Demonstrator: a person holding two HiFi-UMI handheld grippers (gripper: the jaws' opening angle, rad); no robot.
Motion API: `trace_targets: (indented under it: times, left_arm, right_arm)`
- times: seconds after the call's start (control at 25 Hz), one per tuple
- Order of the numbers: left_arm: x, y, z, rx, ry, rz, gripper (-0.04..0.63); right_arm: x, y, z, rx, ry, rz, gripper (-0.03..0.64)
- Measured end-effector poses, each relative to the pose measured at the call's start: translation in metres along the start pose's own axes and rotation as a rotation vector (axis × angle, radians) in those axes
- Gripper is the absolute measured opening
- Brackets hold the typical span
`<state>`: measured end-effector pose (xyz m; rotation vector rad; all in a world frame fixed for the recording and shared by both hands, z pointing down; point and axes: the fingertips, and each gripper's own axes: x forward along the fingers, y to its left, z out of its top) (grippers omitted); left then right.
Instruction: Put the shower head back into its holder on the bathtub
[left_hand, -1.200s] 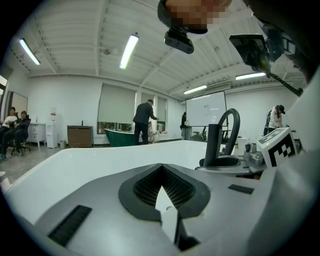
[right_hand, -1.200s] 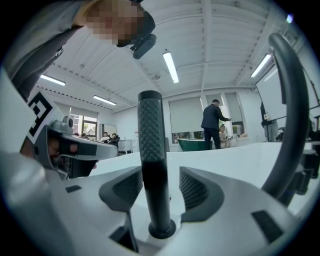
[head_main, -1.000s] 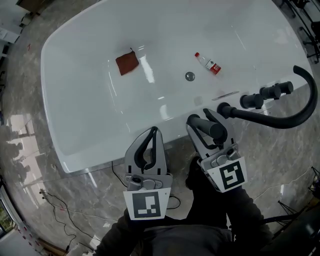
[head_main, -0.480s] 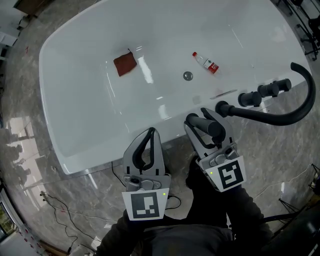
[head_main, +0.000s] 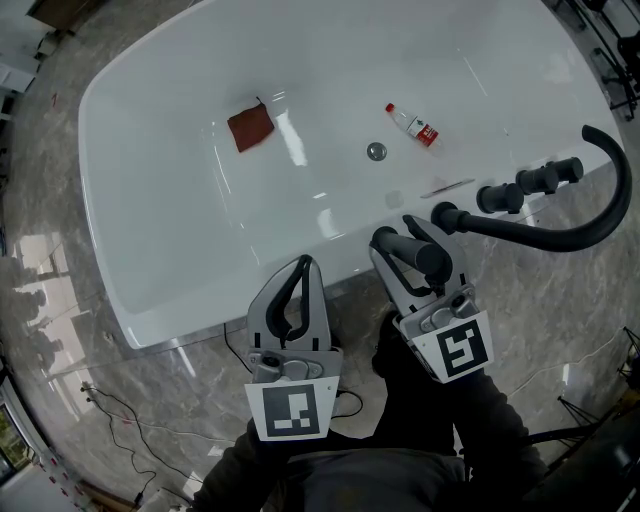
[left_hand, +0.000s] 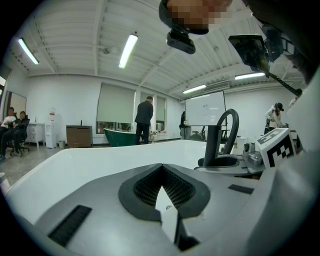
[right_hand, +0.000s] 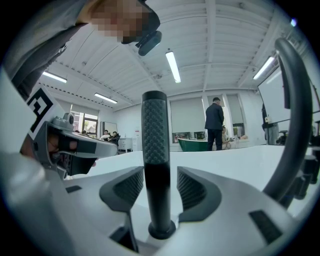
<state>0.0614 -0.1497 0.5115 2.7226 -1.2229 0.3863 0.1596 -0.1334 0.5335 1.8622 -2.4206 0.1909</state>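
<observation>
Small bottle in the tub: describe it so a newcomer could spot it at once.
Start at the white bathtub and find the round drain in its floor. The bottle lies on its side right of it: clear, red-capped, red-labelled, unlike the flat brown cloth farther left.

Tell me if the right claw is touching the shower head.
Touching. The right gripper view shows the shower head standing between the pads of the right claw, one pad pressed against it.

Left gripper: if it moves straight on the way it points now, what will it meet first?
Most likely the near rim of the bathtub: the left gripper, its tongs shut and empty, points at that white edge just ahead. Exact depth is unclear.
</observation>
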Motion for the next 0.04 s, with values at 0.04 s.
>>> trace_targets:
  times: [0.04]
  left_arm:
    - [0.0005,0.0000,-0.0001,0.000,0.001,0.000,0.003]
  right_arm:
    - [-0.0002,-0.0007,-0.0016,0.000,0.005,-0.002,0.215]
